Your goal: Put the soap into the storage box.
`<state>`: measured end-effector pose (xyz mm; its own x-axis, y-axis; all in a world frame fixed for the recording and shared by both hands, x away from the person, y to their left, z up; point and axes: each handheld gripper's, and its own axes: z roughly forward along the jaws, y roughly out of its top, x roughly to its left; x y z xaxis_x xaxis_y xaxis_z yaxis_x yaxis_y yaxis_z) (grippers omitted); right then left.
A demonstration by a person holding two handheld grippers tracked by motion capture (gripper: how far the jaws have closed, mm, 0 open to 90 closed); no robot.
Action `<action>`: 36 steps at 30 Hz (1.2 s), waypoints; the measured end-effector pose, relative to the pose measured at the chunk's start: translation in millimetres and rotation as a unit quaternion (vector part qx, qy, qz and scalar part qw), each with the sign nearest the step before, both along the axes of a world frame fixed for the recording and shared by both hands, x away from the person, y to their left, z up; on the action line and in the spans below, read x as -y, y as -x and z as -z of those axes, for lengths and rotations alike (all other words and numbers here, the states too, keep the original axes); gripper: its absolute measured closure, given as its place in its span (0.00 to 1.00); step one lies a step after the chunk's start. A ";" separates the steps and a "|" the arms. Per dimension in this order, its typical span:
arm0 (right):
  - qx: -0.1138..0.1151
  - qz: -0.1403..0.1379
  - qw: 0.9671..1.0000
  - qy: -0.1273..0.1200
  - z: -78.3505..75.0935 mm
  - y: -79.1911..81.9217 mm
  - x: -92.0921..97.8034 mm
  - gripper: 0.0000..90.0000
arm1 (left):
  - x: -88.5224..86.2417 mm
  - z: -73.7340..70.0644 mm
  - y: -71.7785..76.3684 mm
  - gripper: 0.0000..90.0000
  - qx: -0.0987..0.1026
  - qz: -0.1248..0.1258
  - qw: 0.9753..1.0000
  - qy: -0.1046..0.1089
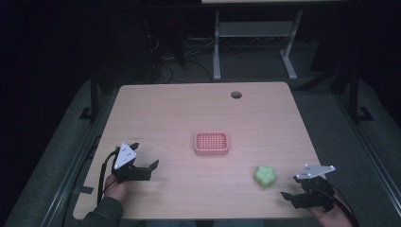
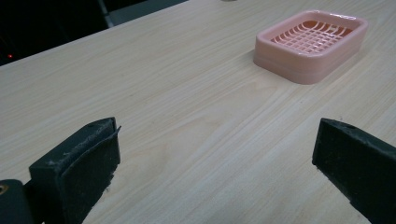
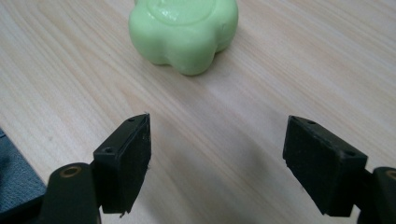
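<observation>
A pink slatted soap dish (image 1: 211, 143) sits empty near the middle of the wooden table (image 1: 189, 109). A pale green flower-shaped soap (image 1: 265, 175) lies to its right, toward the front. My left gripper (image 1: 144, 157) stands open over the front left of the table, apart from both. In the left gripper view its jaws are wide apart (image 2: 219, 158) with bare wood between them, and the dish (image 2: 310, 44) lies ahead to the right. My right gripper (image 1: 292, 188) is open at the front right edge, and the soap (image 3: 183, 32) lies a short way beyond its jaws (image 3: 219, 154).
A round cable hole (image 1: 236, 95) is set in the table's far side. Beyond the table stand white desk legs (image 1: 217, 47) and loose cables on a dark floor. The right gripper hovers close to the table's front edge (image 1: 265, 215).
</observation>
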<state>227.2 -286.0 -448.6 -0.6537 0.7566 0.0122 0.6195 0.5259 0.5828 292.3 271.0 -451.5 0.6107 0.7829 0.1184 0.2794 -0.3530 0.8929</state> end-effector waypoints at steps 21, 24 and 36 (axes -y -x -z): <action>-0.017 -0.041 0.999 0.026 -24.4 -19.8 -29.5 0.23 | -3.3 -0.5 -0.3 0.00 0.001 -0.006 1.000 0.002; -0.023 -0.055 0.998 0.034 -27.3 -24.9 -37.5 0.24 | -3.1 -0.6 -0.2 0.00 0.001 -0.006 1.000 0.002; -0.037 -0.069 0.995 0.061 -30.9 -38.5 -56.3 0.21 | -2.0 -0.6 0.4 0.00 0.004 -0.003 1.000 0.001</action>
